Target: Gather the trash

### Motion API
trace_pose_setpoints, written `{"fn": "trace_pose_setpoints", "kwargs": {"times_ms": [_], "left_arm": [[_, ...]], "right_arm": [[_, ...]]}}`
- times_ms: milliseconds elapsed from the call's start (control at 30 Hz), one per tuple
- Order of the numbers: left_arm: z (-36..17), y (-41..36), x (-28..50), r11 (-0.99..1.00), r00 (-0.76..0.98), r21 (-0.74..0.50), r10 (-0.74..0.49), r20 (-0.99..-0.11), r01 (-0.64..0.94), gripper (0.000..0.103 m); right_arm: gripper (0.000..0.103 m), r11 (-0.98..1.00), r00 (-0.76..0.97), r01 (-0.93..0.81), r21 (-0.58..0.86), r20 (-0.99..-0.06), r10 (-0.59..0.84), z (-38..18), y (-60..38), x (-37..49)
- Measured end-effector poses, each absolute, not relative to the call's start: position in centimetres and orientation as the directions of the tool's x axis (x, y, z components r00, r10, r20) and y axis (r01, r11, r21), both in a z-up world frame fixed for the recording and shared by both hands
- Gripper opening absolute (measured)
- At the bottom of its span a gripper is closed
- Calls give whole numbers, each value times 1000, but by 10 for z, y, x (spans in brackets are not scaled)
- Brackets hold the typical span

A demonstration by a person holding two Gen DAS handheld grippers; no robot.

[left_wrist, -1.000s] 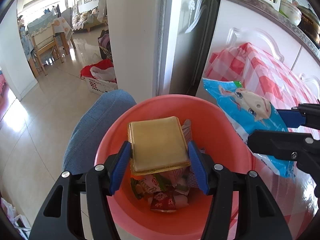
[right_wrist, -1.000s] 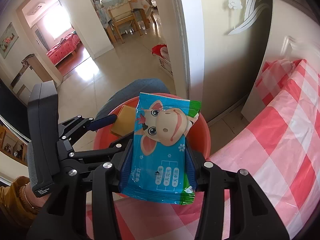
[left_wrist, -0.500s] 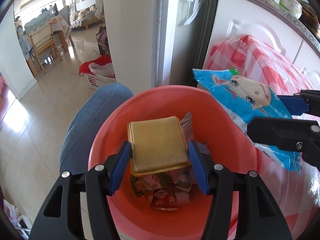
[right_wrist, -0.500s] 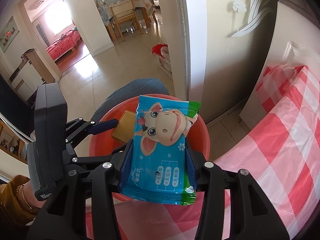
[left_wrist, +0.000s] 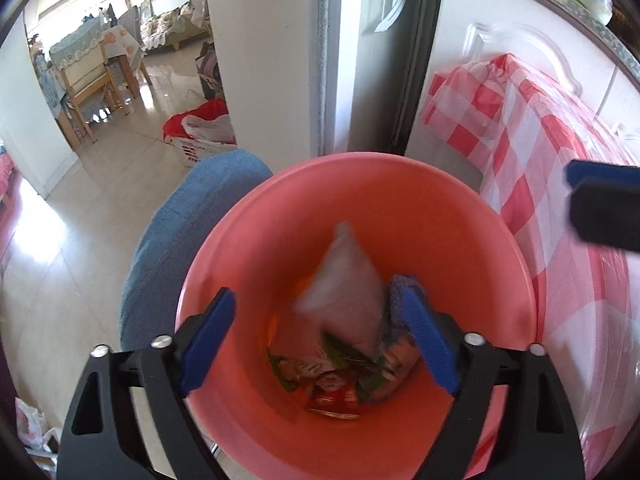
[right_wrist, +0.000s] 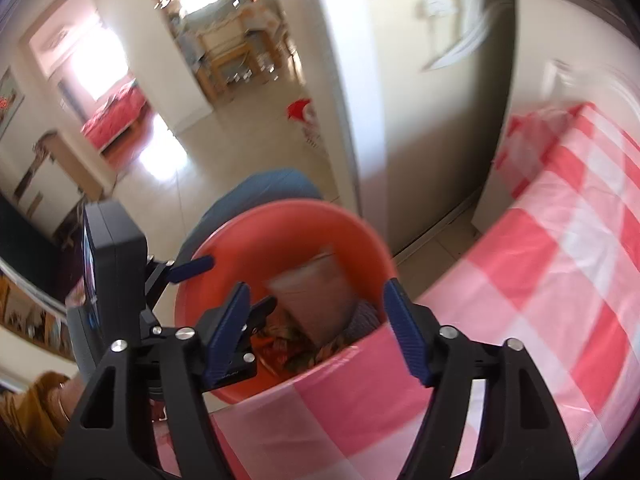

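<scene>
**Salmon bin holds the wrappers, both grippers empty**

Salmon-pink plastic fills my left view: the trash bin [left_wrist: 360, 208] sits directly below my left gripper [left_wrist: 320, 344], whose blue fingers [left_wrist: 208, 336] are spread wide with nothing between them. Inside the bin, a pale, motion-blurred packet [left_wrist: 344, 284] lies tilted, its long axis running from near right up to far left, resting on a heap of printed snack wrappers [left_wrist: 332, 368] at the bottom. A patterned bluish wrapper [left_wrist: 400, 292] lies just beside the right finger.

My right gripper [right_wrist: 316, 332] is also parted and empty. It hangs over the near right rim of the bin, where the bin meets the red-checked tablecloth [right_wrist: 560, 248]. From this side the same blurred packet [right_wrist: 316, 300] shows between and beyond the fingers, down in the bin.

I judge everything within reach of either tool is already binned. Any further trash would lie on the tablecloth to the right, so the right gripper is the nearer one; none shows on the cloth in these views. A blue-clad knee [left_wrist: 192, 248] sits left of the bin.
</scene>
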State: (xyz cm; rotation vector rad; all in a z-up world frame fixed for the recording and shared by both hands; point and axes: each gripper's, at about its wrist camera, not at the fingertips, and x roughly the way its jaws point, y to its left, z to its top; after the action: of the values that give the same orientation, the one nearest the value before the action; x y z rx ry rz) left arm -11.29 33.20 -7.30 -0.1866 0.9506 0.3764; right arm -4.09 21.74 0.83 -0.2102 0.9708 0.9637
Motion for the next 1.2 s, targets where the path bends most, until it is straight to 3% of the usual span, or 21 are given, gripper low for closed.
{"fn": "trace_pose_setpoints", "kwargs": {"times_ms": [200,500,1200], "left_arm": [[-57,322,-108,919,526,53,271,-806,-392,92],[-20,303,-104,919,569,108,323,-757,-378,92],[47,207,-94,958,703,149,282,-653,-245,93]], "right_arm": [[82,643,270,-713,280,-736,620,22,184,-32],[84,717,360,-628,303,-703,613,32,132,-28],[93,848,571,-424,318,-633,523,49,-12,-42]]}}
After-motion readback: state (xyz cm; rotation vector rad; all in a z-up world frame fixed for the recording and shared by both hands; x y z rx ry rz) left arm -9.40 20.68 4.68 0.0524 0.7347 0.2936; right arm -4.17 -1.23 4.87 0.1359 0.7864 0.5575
